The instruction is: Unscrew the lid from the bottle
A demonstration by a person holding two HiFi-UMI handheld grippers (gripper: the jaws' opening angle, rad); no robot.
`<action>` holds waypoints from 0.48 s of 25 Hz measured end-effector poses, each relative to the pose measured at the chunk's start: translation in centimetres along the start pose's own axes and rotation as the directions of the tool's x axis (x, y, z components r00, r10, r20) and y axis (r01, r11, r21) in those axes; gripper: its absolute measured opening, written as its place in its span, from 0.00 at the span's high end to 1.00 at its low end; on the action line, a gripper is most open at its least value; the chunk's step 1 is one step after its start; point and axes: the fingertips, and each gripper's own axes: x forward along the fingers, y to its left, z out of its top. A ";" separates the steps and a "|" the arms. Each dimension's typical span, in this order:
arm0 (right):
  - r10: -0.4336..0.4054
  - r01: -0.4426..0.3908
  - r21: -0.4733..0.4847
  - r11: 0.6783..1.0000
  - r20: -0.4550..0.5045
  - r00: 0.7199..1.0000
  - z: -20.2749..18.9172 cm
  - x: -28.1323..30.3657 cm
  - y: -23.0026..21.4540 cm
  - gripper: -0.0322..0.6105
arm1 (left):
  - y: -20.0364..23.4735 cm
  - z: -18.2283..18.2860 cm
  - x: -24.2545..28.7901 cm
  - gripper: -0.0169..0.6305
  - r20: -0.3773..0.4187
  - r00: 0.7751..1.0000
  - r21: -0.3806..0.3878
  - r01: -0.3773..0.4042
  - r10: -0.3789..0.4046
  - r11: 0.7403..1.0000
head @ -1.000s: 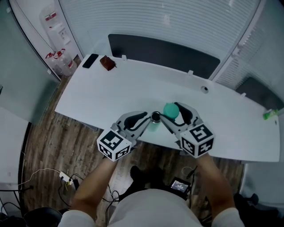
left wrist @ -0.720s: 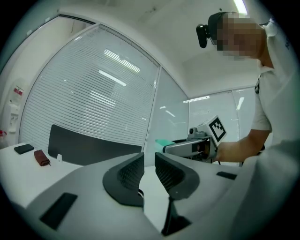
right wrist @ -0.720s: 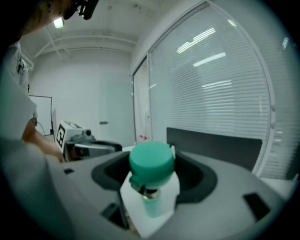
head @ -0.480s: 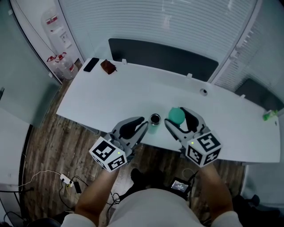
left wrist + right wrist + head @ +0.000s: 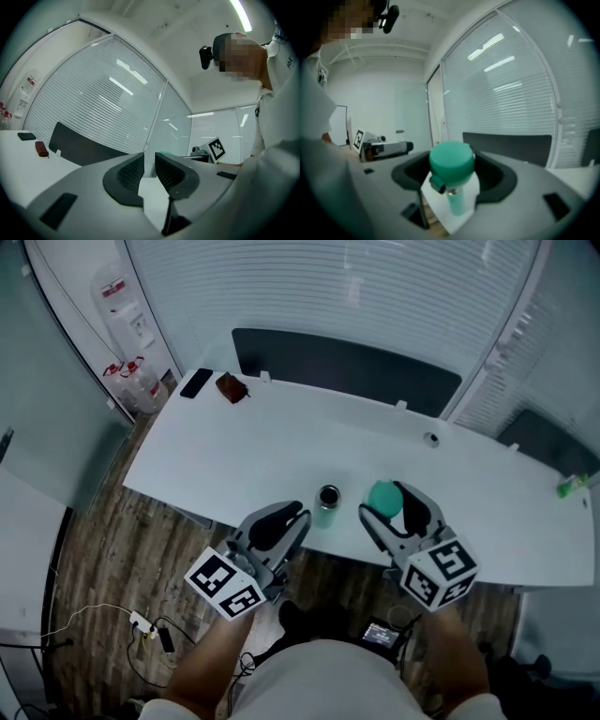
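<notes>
The bottle [image 5: 327, 506] stands upright and open on the white worktop [image 5: 281, 442], near its front edge and between the two claws. Its green lid [image 5: 382, 496] is off, gripped in the right claw [image 5: 388, 506] just beside the bottle. The left claw [image 5: 296, 519] is narrow, with a slim empty gap. A dark phone [image 5: 196, 382] lies at the far corner.
</notes>
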 end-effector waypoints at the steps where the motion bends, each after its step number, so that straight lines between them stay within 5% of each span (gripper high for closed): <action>1: 0.000 0.000 0.002 1.000 0.004 1.000 0.1 -0.2 0.1 0.47 | -0.1 0.2 -0.1 0.85 0.006 1.000 -0.008 0.000 0.000 1.000; 12: -0.016 0.011 0.098 0.995 0.043 0.999 0.3 -3.0 0.2 0.47 | -1.4 0.6 -2.2 0.85 0.044 0.999 -0.085 -0.007 0.011 0.996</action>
